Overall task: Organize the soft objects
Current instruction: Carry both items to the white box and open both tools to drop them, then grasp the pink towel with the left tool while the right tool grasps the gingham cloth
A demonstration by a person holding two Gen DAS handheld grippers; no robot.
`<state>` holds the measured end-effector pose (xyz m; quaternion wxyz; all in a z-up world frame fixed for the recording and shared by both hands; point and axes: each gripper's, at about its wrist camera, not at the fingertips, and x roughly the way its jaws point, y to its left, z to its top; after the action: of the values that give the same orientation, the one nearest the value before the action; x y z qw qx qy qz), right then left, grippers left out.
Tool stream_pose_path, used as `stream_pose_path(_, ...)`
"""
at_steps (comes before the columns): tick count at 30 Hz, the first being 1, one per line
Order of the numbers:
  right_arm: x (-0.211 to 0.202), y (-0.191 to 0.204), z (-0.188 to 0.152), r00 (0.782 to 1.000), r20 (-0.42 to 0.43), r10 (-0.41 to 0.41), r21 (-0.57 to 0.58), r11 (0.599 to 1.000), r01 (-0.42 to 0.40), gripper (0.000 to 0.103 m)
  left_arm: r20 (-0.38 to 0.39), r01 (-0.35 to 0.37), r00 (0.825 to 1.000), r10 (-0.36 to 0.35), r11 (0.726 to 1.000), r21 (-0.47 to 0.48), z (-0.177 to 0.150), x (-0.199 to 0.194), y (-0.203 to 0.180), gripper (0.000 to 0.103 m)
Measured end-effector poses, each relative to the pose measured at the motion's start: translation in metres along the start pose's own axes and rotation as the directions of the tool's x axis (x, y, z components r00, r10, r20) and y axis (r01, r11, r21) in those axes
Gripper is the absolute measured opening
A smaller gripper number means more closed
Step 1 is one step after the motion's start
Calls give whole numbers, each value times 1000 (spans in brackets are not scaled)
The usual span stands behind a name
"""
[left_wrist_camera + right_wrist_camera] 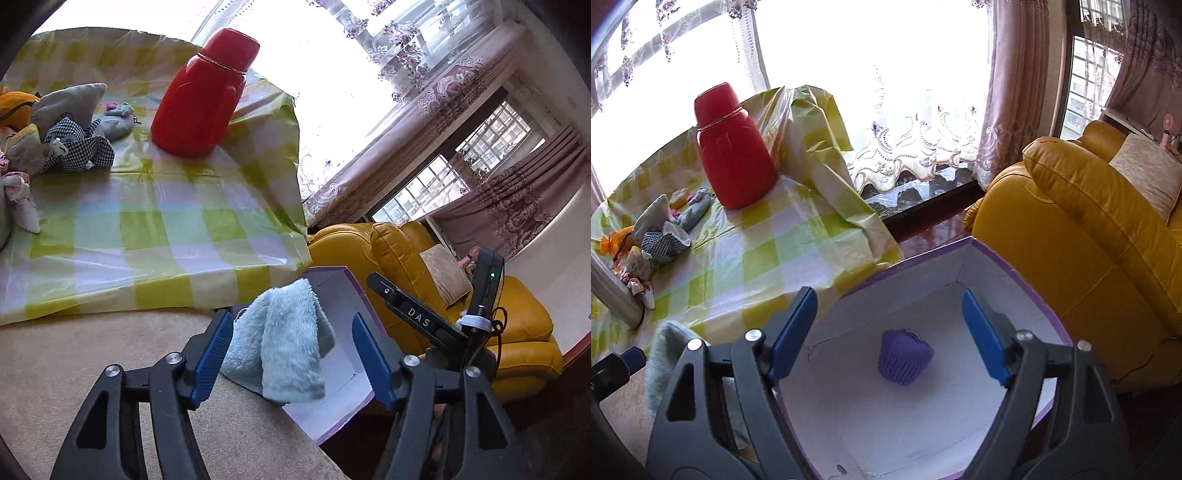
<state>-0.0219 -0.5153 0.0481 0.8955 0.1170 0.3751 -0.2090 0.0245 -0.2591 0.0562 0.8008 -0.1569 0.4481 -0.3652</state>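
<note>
Table: a surface under a yellow-green checked cloth point(147, 221), with a beige carpeted ledge in front of it.
Armchair: a mustard-yellow leather chair point(1089, 229) beside the box, with a pale cushion on it.
Box: a purple-edged box with white inside walls point(871, 424), standing next to the table's corner.
Flask: a red thermos point(201, 96), upright on the cloth.
Toy pile: a heap of small soft toys point(70, 136) at the cloth's far side, well apart from both grippers.
Towel: a fluffy light-blue towel point(284, 339) draped over the box's rim, half in and half out. It lies between the left fingers, apparently beyond their tips.
Purple piece: a small knitted purple object point(905, 356) on the box floor, between and below the right fingers, not touched.
Left gripper point(291, 354): fingers wide apart, gripping nothing.
Right gripper point(890, 336): fingers wide apart, empty, above the open box.
</note>
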Motion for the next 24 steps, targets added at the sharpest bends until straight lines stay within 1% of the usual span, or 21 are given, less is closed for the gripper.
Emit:
stream_pose_path(2, 0, -3, 1, 999, -1, -38, -12, 999, 38, 86, -6, -7, 1000, 8, 1000, 9, -2, -1, -1, 68)
stream_pose_path(4, 3, -3, 1, 999, -5, -45, -20, 999, 45, 86, 6, -34, 999, 34, 999, 11, -3, -6, 3, 68)
stream_pose_path(6, 5, 0, 0, 1000, -19, -21, -27, 999, 21, 86, 25, -63, 998, 63, 998, 2, -3, -15, 11, 68)
stream_pose_path(8, 7, 7, -2, 999, -30, 19, -27, 999, -20, 86, 53, -98, 994, 98, 995, -7, -2, -27, 23, 68)
stream_pose_path(12, 8, 37, -5, 993, -30, 112, -58, 992, -114, 86, 102, -189, 976, 193, 981, -47, -6, -58, 55, 68)
stream_pose_path(14, 8, 56, -4, 987, -27, 156, -83, 984, -158, 86, 128, -247, 959, 254, 966, -74, -9, -76, 74, 68)
stream_pose_path(16, 11, 78, -3, 982, -40, 186, -107, 976, -189, 86, 155, -300, 937, 313, 948, -106, -12, -98, 94, 68)
stream_pose_path(19, 16, 113, 0, 970, -64, 234, -140, 960, -241, 86, 201, -361, 899, 390, 917, -168, -13, -132, 125, 68)
stream_pose_path(21, 21, 136, 2, 960, -77, 268, -160, 947, -277, 86, 227, -385, 874, 431, 896, -220, -11, -154, 148, 68)
stream_pose_path(24, 26, 172, 7, 949, -92, 302, -197, 929, -314, 86, 264, -398, 839, 476, 867, -299, -6, -182, 181, 68)
